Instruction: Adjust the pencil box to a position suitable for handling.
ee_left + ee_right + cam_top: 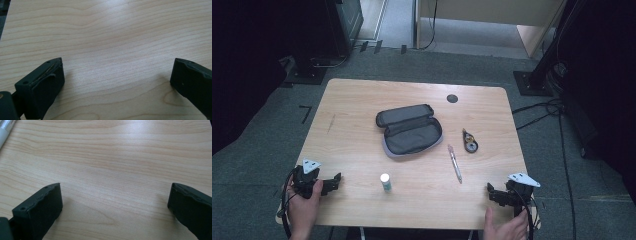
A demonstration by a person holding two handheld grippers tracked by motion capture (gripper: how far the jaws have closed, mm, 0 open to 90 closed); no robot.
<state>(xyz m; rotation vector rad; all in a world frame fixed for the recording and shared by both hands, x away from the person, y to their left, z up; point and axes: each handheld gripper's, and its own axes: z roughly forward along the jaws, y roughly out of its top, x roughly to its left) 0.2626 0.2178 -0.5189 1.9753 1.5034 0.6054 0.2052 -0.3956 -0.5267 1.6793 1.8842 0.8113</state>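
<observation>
Both claws — left claw (334,181), right claw (490,192) — rest wide and empty at the bench (362,100) edge, parked clear of glue stick (385,182) and pen (454,163) — likely a ready stance.

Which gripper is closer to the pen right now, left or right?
Right. The right gripper sits just right of and below the pen, near its lower tip. The left gripper is across the table, far left of it, beyond the small white bottle.
</observation>
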